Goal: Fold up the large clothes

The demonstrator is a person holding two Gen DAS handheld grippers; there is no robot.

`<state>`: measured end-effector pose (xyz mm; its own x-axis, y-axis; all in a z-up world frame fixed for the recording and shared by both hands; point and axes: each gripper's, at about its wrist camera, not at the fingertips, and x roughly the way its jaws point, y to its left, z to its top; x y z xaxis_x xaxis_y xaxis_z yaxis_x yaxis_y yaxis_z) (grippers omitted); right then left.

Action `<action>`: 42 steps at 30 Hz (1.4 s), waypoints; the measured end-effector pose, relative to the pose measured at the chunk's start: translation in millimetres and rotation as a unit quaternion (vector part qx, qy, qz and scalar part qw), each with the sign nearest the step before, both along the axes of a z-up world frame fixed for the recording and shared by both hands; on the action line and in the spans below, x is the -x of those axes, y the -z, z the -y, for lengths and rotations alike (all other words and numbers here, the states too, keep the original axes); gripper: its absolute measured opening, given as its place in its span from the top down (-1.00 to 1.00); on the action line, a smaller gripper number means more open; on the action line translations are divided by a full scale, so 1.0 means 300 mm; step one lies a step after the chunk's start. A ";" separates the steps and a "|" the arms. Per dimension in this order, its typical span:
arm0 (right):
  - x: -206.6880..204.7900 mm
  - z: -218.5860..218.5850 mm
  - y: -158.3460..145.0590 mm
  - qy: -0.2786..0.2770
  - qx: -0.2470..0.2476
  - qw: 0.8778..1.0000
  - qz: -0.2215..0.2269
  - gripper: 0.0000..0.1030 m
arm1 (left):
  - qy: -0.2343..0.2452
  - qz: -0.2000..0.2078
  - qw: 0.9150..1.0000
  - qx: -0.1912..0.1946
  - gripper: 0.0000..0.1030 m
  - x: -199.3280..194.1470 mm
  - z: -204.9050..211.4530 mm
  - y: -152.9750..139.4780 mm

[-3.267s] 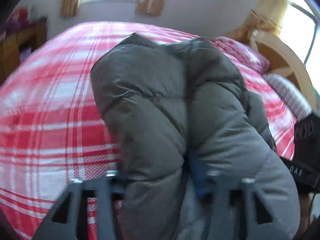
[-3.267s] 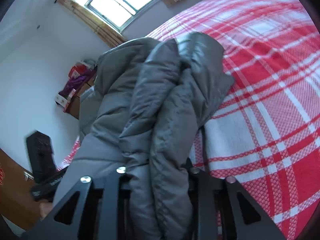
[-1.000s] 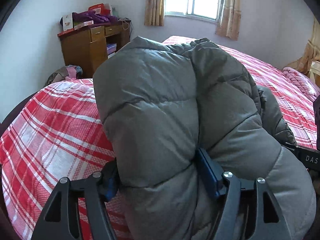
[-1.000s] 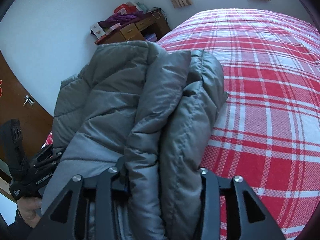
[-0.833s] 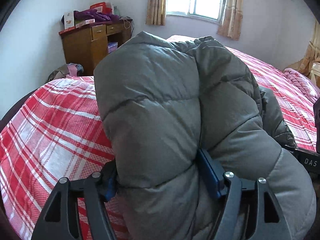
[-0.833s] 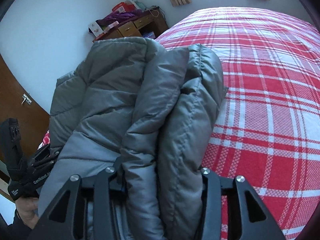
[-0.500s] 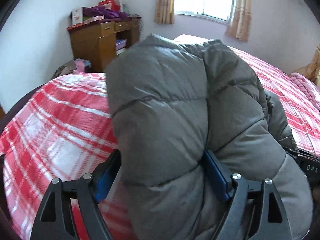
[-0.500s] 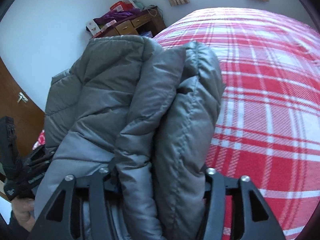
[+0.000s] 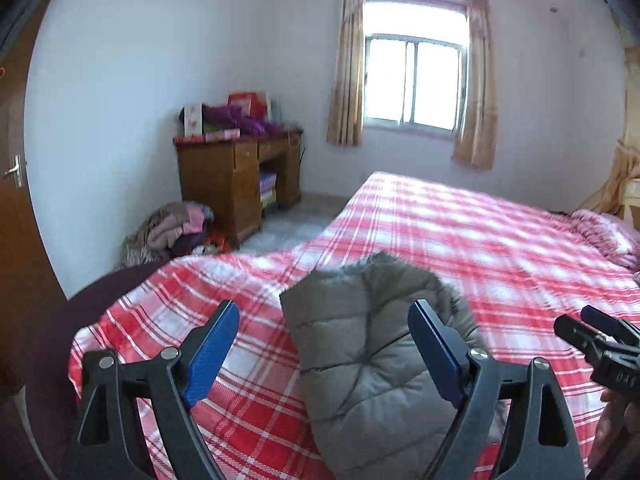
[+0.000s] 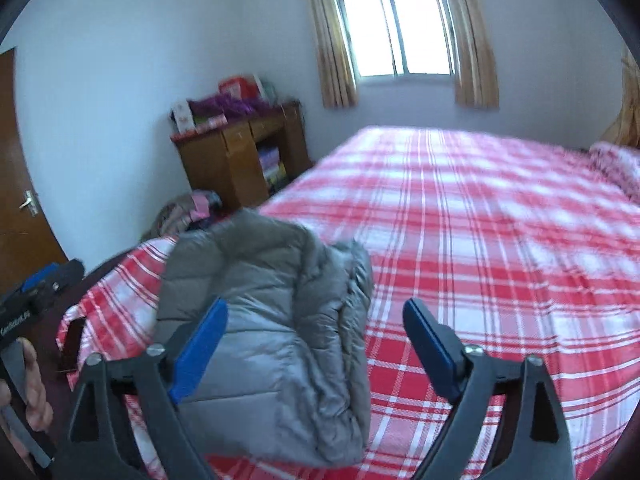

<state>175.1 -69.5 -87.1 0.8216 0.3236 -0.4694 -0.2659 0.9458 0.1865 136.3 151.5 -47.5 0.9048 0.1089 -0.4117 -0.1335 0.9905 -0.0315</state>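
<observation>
Gaping wide in the foreground of its own view, the left gripper (image 9: 324, 346) has its blue pads (image 9: 210, 346) spread far apart with nothing held between them. Below and just beyond them lies the grey puffer jacket (image 9: 372, 356), folded into a bundle on the near corner of the bed (image 9: 500, 248), its fur-trimmed edge pointing away towards the window. The right gripper (image 10: 316, 350) is spread just as wide and likewise grips nothing; in its view the jacket (image 10: 272, 316) sits under and past the left-hand pad, close to the bed's edge. Motion blur makes it hard to tell whether any pad is brushing the fabric, though they appear to be clear of it. Each gripper shows at the margin of the other's view, the right one (image 9: 600, 344) at the far right, the left one (image 10: 36, 292) at the far left. Farther off, a heap of clothes (image 9: 172, 232) lies on the floor beside a wooden desk (image 9: 236, 176). A curtained window (image 9: 414, 80) fills the back wall.
</observation>
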 end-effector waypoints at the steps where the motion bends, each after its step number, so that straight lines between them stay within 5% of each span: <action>1: 0.022 -0.005 -0.017 -0.003 0.000 1.000 0.009 -0.81 | 0.002 0.006 1.000 0.000 -0.69 0.012 -0.004 -0.012; 10: 0.112 -0.061 -0.124 -0.017 0.011 0.998 0.054 -0.81 | 0.005 0.022 1.000 0.000 -0.70 0.059 0.004 -0.054; 42: 0.149 -0.076 -0.114 -0.035 0.004 0.997 0.063 -0.81 | 0.000 0.014 1.000 0.001 -0.70 0.047 0.004 -0.033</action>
